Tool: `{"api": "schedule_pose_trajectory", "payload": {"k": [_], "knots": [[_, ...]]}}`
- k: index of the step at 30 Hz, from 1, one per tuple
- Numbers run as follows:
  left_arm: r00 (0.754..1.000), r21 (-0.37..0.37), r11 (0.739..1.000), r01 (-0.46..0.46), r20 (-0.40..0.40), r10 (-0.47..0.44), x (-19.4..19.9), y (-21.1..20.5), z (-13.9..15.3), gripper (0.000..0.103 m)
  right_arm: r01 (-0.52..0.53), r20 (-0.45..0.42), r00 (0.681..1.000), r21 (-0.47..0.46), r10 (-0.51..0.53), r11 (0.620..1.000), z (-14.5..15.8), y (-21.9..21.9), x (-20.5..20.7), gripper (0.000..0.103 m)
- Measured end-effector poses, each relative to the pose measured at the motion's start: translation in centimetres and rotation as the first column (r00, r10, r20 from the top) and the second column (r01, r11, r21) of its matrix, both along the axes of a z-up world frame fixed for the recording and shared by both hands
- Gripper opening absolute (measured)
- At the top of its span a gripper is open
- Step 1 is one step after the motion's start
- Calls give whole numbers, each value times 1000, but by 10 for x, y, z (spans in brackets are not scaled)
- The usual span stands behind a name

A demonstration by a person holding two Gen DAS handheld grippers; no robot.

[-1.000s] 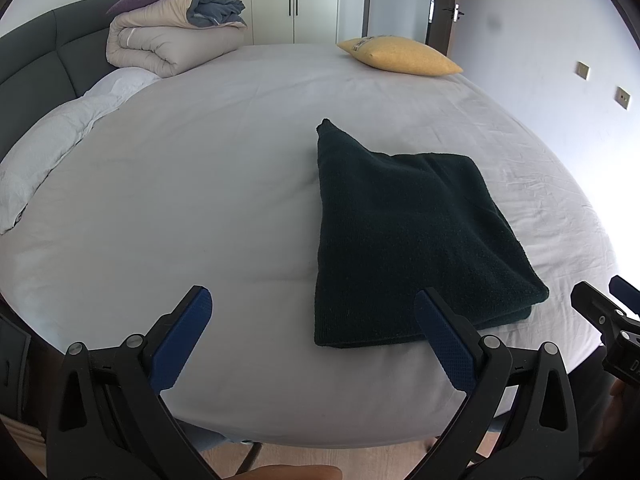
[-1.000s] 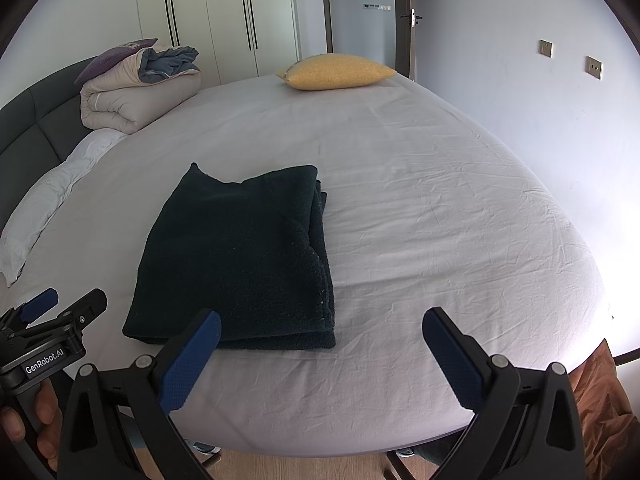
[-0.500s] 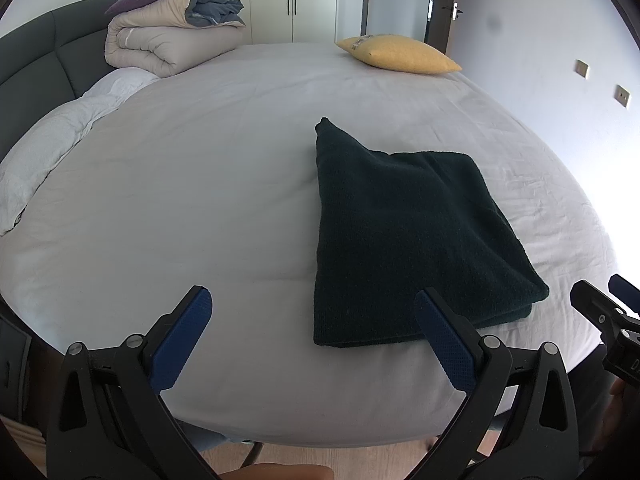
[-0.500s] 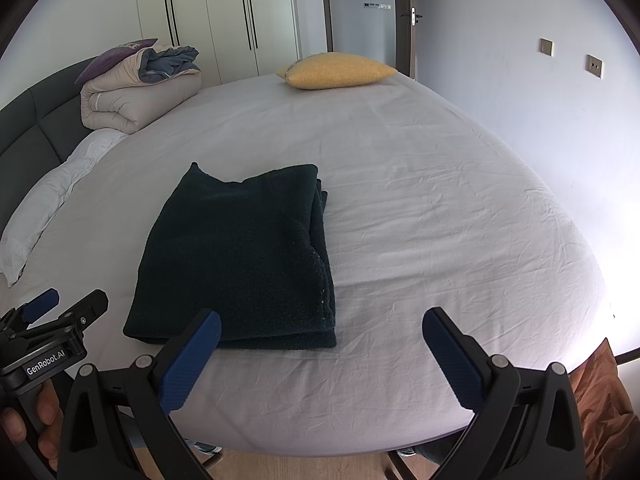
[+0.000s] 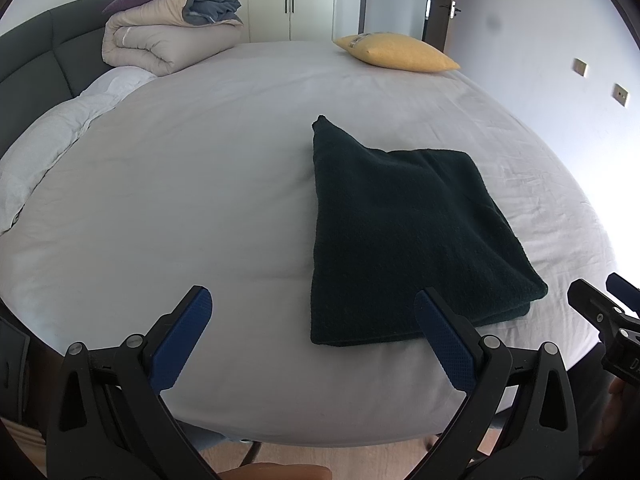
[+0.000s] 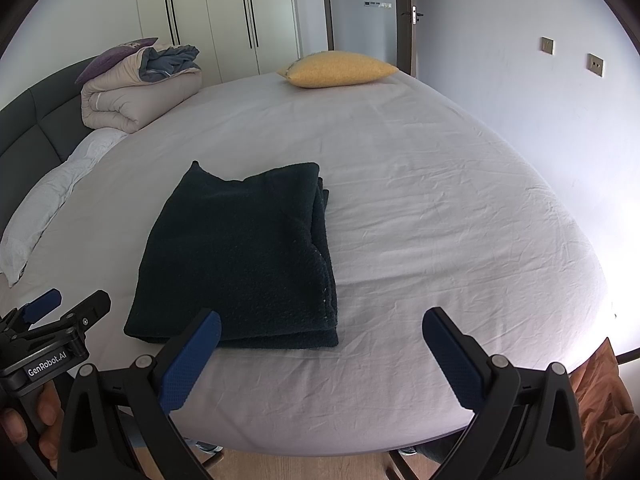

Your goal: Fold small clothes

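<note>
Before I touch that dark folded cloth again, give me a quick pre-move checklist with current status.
1. Left hand-held gripper open, nothing held: ok.
2. Right hand-held gripper open, nothing held: ok.
3. Dark folded cloth lying flat on the bed: ok.
4. Layers aligned: not ok, far left corner sticks out and the right edges look staggered.
5. Yellow pillow and rolled duvet well away from the cloth: ok.
6. Fold count: cannot tell.

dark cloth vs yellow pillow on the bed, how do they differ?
The dark cloth is near-black, flat and folded in layers; the yellow pillow is plump and unfolded. The cloth lies near the front edge by the open grippers, the pillow at the far edge. Both rest on the bed sheet, untouched.
</note>
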State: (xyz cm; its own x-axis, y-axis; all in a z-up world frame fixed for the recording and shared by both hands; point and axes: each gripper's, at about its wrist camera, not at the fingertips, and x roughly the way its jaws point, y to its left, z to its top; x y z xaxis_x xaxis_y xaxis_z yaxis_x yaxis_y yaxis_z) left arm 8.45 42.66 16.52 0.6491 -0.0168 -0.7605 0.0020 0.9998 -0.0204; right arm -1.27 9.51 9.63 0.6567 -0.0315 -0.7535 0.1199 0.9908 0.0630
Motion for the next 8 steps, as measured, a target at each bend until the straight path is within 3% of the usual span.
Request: {"api": "schedule_pose_trajectory", "payload": {"k": [8], "knots": [[1000, 6, 1000, 8, 5, -8, 3, 0, 0, 103, -3, -6, 1000, 7, 3, 1000, -1, -1, 1, 103]]}}
